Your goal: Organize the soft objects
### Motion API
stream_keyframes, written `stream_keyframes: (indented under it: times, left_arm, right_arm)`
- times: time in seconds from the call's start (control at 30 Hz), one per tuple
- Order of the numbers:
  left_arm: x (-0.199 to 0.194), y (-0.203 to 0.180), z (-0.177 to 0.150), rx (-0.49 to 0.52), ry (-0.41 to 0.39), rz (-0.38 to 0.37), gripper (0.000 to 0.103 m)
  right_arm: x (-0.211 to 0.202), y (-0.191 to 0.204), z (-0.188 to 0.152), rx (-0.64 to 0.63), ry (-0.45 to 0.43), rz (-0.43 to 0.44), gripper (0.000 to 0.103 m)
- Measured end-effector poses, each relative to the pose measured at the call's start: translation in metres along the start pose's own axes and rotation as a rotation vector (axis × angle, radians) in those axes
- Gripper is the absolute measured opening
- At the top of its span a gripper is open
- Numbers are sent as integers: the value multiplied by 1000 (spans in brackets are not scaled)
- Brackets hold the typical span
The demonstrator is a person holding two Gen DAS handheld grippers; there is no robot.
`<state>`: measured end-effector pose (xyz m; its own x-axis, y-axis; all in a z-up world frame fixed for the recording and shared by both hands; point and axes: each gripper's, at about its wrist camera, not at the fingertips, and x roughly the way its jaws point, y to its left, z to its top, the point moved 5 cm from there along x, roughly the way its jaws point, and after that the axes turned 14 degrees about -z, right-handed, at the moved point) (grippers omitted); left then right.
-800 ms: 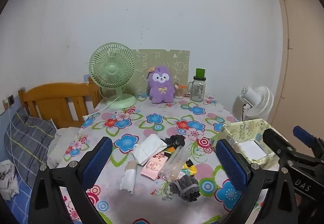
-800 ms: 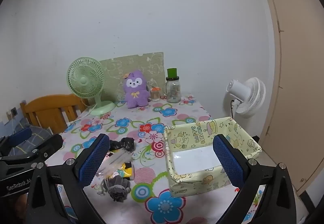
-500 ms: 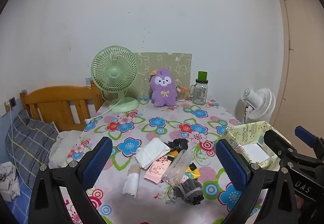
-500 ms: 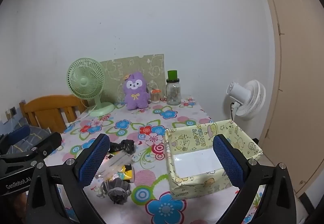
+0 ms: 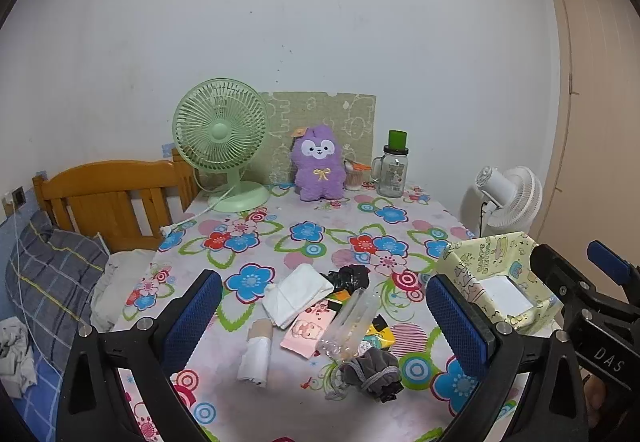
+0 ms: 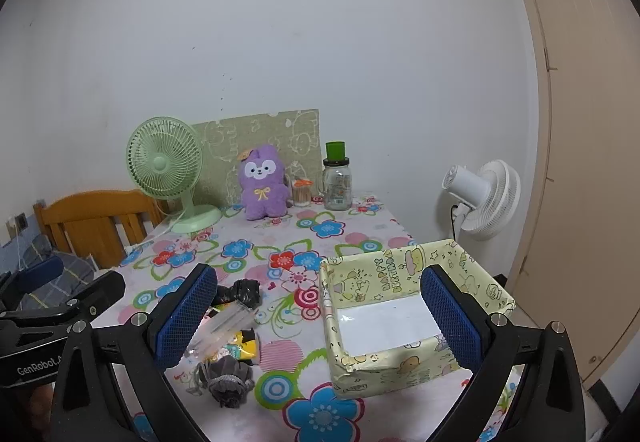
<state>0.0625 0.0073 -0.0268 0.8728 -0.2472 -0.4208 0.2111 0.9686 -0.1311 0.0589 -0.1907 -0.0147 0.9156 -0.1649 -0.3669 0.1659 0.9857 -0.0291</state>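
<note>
A pile of small items lies on the flowered tablecloth (image 5: 256,242): a folded white cloth (image 5: 296,292), a rolled white cloth (image 5: 254,356), a black bundle (image 5: 348,276), a grey bundled sock (image 5: 374,366) (image 6: 228,374), a clear plastic packet (image 5: 352,322) and pink and yellow packets. A yellow patterned box (image 6: 404,306) (image 5: 492,278) stands open at the right, its inside bare. My left gripper (image 5: 324,326) hovers open above the pile. My right gripper (image 6: 316,316) hangs open in front of the box. Neither holds anything.
At the back stand a green fan (image 5: 222,138), a purple plush toy (image 5: 318,168), a glass jar with a green lid (image 5: 394,170) and a green board. A white fan (image 6: 486,198) stands right of the table. A wooden headboard (image 5: 112,198) and bedding lie left.
Both views have pulled back and risen slightly; the table items look a little smaller and farther. Both grippers stay open with nothing in them.
</note>
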Motion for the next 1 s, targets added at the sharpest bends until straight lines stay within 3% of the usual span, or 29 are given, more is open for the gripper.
stream_keyframes:
  times: [1.0]
  left_arm:
    - [3,4,-4,-5,-11,10,103]
  right_arm:
    - [1,10,4,-4,-27,13,101]
